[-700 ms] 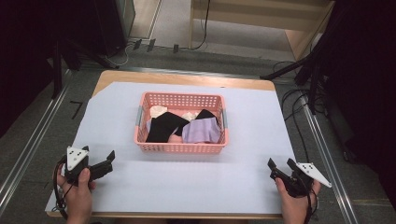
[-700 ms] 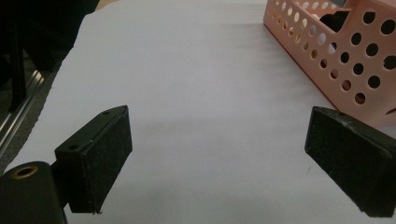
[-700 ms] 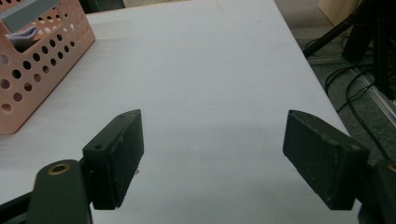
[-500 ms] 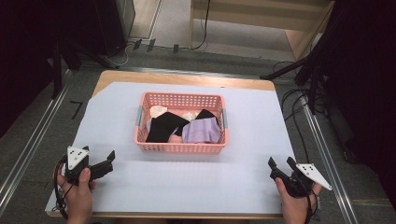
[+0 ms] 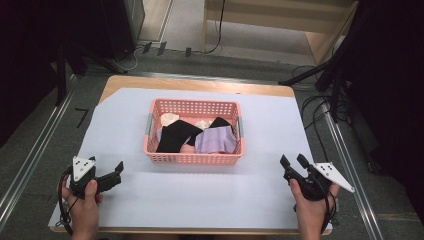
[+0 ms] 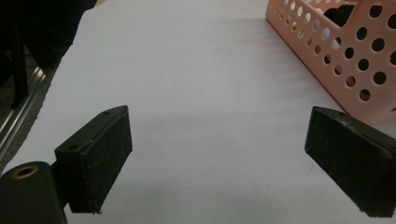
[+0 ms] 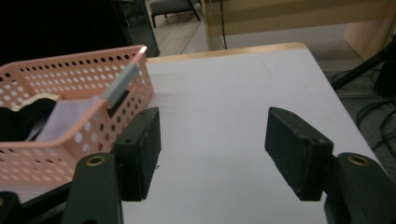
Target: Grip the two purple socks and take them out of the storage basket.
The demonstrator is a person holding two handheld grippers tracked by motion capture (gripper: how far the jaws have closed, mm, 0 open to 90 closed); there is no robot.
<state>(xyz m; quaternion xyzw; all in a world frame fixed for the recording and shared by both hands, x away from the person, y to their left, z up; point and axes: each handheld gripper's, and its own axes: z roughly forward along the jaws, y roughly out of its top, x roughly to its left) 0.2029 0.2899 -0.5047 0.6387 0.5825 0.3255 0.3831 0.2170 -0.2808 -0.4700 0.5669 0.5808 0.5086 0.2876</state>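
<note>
While both grippers rest low on the white table cover, jaws spread and empty, the left gripper [image 5: 114,172] sits lower left of frame and the right gripper [image 5: 291,164] lower right. Pink perforated basket [image 5: 192,157] stands centre, holding a black cloth [image 5: 175,136] and a lilac cloth [image 5: 216,140]. Judged: start position, nothing grasped; next move calls for reaching into the basket for a cloth.

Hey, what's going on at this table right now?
A person holds a gripper in each hand over a white sheet. The left gripper and right gripper are both open and hold nothing. Between them sits a pink basket with black and lilac cloths inside, untouched.
</note>
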